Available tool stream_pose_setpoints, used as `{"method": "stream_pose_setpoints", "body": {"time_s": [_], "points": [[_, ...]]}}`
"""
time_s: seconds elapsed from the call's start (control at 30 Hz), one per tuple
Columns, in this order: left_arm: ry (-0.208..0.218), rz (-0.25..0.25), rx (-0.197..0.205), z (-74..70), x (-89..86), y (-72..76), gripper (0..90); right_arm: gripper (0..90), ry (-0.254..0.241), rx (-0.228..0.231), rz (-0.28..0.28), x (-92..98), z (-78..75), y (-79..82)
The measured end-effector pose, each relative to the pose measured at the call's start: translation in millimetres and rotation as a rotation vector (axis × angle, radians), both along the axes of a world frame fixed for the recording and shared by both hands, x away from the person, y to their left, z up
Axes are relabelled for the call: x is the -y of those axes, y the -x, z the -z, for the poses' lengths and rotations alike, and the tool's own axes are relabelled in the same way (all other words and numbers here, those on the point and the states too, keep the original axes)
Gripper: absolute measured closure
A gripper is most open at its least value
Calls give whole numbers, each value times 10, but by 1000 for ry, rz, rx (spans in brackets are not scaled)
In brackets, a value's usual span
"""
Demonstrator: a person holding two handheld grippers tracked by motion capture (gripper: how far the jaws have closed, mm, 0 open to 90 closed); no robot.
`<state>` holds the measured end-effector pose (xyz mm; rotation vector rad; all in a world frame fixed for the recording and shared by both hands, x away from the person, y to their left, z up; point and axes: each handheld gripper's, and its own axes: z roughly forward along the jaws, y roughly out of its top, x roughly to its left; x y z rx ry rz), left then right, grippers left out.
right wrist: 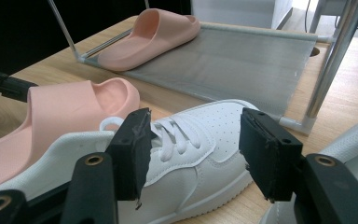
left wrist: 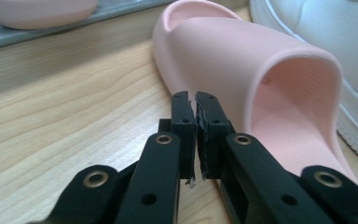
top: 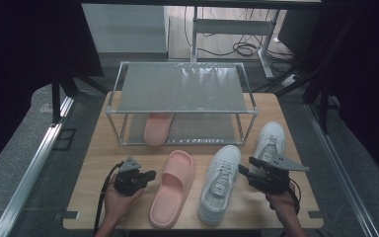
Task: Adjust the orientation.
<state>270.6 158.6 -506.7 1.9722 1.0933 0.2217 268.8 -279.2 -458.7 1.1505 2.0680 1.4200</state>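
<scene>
right gripper (right wrist: 193,154) fingers (right wrist: 133,149) spread wide | white sneaker (right wrist: 186,154) between them, untouched | pink slide (right wrist: 65,116) beside | second slide (right wrist: 154,35) on rack shelf (right wrist: 242,60)

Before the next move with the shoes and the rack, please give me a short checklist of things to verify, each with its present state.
1. Left gripper free to grasp: not ok, jaws shut, holding nothing.
2. Right gripper ready: ok, jaws open, near sneaker ahead.
3. One pink slipper already on rack's lower shelf: ok.
4. Second pink slipper within left gripper's reach: ok, lies right beside it.
5. Top shelf free: ok.
6. Far sneaker upright on table: ok.
</scene>
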Motion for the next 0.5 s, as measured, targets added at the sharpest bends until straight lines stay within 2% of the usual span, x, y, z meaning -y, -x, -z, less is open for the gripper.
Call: {"method": "stream_pose_setpoints", "body": {"time_s": [0.23, 0.5], "points": [[26, 38, -16, 7, 88, 40, 874, 444, 0, 0, -1, -2, -5, 7], [31, 44, -3, -55, 106, 70, 890, 444, 0, 0, 1, 5, 1, -2]]}}
